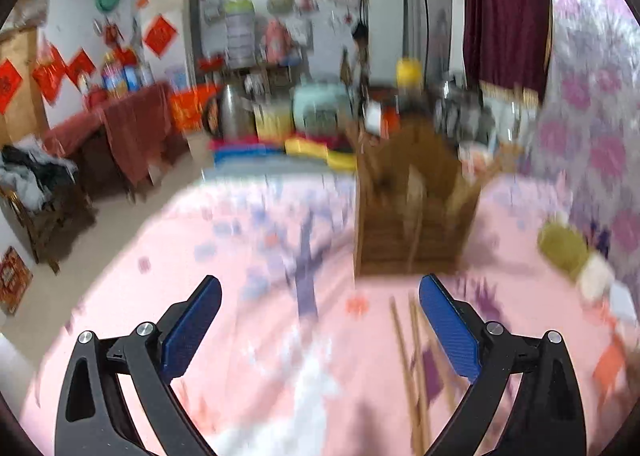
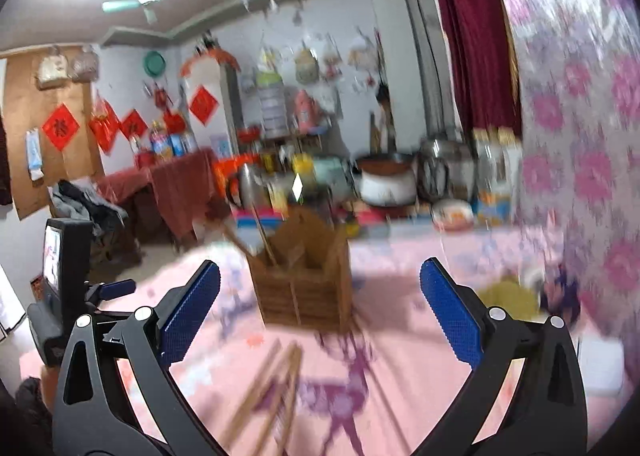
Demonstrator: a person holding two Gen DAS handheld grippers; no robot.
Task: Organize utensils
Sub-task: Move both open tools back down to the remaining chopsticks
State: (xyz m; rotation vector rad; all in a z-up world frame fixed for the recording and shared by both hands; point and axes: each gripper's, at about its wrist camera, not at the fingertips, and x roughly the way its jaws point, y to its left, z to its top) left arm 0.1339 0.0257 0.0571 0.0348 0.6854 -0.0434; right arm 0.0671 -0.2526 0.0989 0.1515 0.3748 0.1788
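1. We hold our left gripper (image 1: 320,288) over the pink flowered tablecloth (image 1: 240,256), its blue-padded fingers (image 1: 192,328) spread wide apart with nothing between them.
2. In the left wrist view, loose wooden chopsticks (image 1: 412,368) lie flat on the cloth, near us and just inside the right finger, pointing toward the far side.
3. Beyond them, right of centre, stands a wooden utensil holder (image 1: 412,207) upright on the cloth; the picture is blurred, so we cannot tell its contents from this side.
4. To the far right of the holder an olive-green cloth (image 1: 564,248) sits on the table near the flowered wall.
5. Our right gripper (image 2: 320,288) also hangs above the table with its fingers (image 2: 452,320) wide apart, holding nothing.
6. In the right wrist view the chopsticks (image 2: 276,388) lie near us, left of centre, between the two fingers.
7. The holder (image 2: 308,280) stands just beyond them, with a few sticks (image 2: 264,232) rising tilted from its left compartment.
8. At the far left edge of this view we see the left tool's body with its small screen (image 2: 52,256).
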